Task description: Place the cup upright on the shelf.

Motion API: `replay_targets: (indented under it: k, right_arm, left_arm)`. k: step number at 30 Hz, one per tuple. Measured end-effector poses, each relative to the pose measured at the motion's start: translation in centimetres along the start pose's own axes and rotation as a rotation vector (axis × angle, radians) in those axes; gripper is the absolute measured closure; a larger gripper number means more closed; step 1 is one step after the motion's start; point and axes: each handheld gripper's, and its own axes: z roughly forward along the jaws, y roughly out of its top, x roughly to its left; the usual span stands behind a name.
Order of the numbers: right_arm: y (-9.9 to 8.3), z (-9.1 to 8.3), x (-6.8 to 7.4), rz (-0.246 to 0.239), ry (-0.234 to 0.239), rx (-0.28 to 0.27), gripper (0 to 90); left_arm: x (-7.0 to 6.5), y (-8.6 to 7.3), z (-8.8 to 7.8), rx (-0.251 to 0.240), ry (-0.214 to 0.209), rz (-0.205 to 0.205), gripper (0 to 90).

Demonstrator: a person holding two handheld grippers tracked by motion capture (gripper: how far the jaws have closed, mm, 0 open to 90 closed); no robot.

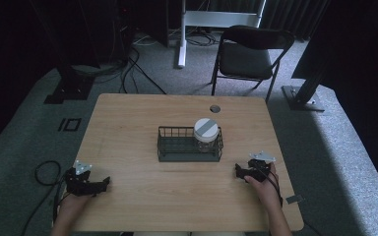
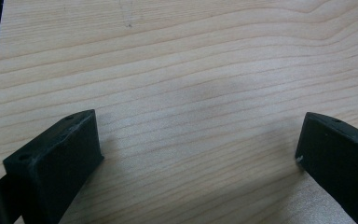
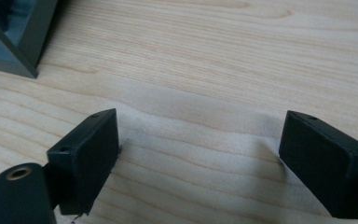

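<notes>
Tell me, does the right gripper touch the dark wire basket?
Apart. In the high view, bare wooden table separates the right gripper from the dark wire basket.

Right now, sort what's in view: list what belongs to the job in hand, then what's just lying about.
Belongs to the job:
- jar with white lid, standing in the right end of the basket
- wire basket at mid table
- left gripper, open, low over bare wood
- right gripper, open, nearest the basket

Just lying about:
- folding chair beyond the table
- floor cables
- table, merely the work surface
</notes>
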Motion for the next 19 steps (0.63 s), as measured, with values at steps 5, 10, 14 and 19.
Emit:
replay_targets:
  k: [5, 10, 14, 19]
  right_arm:
    - [-0.02, 0.00, -0.12, 0.022, -0.008, 0.004, 11.5]
    - [-0.02, 0.05, -0.25, 0.051, -0.006, 0.010, 11.4]
    - [-0.02, 0.05, -0.25, 0.051, -0.006, 0.010, 11.4]
    - [-0.02, 0.05, -0.25, 0.051, -0.006, 0.011, 11.4]
  left_arm:
    - [0.00, 0.00, 0.00, 0.000, 0.000, 0.000, 0.1]
    - [0.00, 0.00, 0.00, 0.000, 0.000, 0.000, 0.1]
    - [0.00, 0.00, 0.00, 0.000, 0.000, 0.000, 0.1]
    - [0.00, 0.00, 0.00, 0.000, 0.000, 0.000, 0.1]
